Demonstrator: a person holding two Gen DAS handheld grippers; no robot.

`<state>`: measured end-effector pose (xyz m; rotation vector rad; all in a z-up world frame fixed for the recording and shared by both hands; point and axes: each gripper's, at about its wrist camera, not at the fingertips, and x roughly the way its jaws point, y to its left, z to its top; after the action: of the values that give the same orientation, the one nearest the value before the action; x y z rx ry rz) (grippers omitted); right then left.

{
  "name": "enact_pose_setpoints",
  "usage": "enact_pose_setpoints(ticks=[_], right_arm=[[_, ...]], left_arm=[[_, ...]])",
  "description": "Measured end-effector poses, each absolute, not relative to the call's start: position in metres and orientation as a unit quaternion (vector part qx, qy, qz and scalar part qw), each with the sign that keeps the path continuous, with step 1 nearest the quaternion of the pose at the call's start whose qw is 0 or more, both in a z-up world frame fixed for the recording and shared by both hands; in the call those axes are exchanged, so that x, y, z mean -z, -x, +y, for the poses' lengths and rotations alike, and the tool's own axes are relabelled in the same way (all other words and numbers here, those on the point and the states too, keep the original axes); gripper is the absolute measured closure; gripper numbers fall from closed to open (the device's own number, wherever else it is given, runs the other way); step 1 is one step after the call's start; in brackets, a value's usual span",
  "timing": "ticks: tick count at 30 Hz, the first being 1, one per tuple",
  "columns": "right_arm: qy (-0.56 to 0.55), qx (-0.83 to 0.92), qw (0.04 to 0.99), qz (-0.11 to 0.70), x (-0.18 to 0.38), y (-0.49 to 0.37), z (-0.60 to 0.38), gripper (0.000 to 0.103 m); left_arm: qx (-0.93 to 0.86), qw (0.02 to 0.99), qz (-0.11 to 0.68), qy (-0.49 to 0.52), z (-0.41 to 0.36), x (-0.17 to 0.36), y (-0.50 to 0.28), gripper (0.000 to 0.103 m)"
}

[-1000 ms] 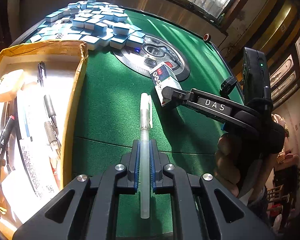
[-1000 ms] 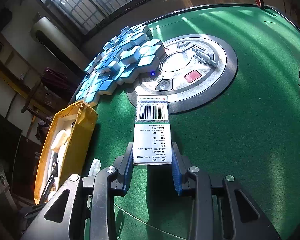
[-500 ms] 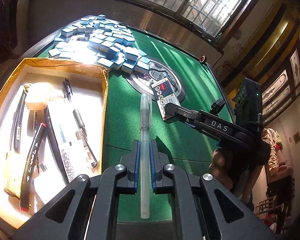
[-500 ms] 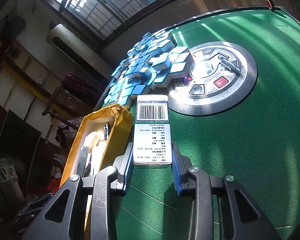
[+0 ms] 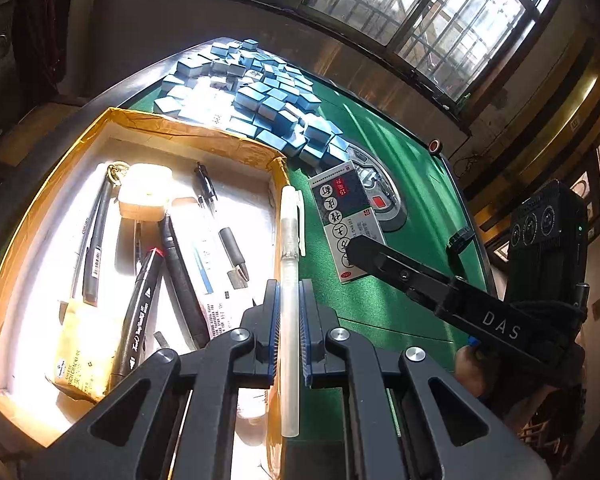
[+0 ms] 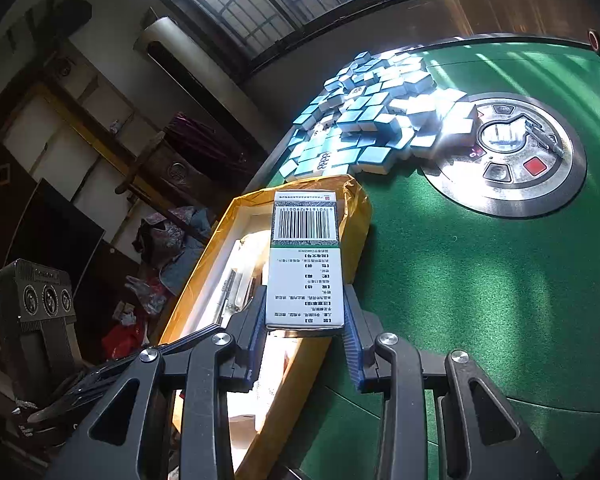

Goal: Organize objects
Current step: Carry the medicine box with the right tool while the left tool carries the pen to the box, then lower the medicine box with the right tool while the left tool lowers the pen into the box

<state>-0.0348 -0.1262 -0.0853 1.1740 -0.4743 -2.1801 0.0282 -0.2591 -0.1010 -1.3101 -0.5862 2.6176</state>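
Your left gripper (image 5: pixel 289 312) pinches a translucent white pen (image 5: pixel 289 264) above the cardboard box's (image 5: pixel 188 130) right wall. Your right gripper (image 6: pixel 305 332) clamps a medicine carton (image 6: pixel 305 256) over that wall. Glare washes out the box's contents.

We cannot see the bottom of the box (image 6: pixel 356 216) in the right wrist view; the carton (image 6: pixel 306 264) covers most of its opening. In the left wrist view, glare whitens the box floor (image 5: pixel 48 280), so the labels there are unreadable. The pen (image 5: pixel 290 280) hides part of the box's right wall. The hand (image 5: pixel 470 368) shows only as a sliver behind the right gripper's (image 5: pixel 350 246) arm.
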Motion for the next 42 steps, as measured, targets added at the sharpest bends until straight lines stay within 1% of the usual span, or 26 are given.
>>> enact_pose_setpoints(ticks=[14,23,27,42], right_arm=[[-0.456,0.818,0.313,-0.16,0.091,0.03,-0.151,0.073],[-0.454,0.82,0.307,-0.168,0.09,0.032,-0.148,0.073],[-0.461,0.816,0.303,-0.171,0.092,0.037,-0.149,0.073],[-0.473,0.815,0.302,-0.14,0.097,0.054,-0.179,0.073]], left_arm=[[-0.874,0.066,-0.207,0.436,-0.281,0.108,-0.028,0.096],[-0.873,0.057,-0.215,0.435,-0.294,0.11,-0.026,0.096],[-0.87,0.046,-0.223,0.438,-0.306,0.116,-0.025,0.096],[-0.869,-0.011,-0.225,0.44,-0.363,0.123,-0.003,0.096]])
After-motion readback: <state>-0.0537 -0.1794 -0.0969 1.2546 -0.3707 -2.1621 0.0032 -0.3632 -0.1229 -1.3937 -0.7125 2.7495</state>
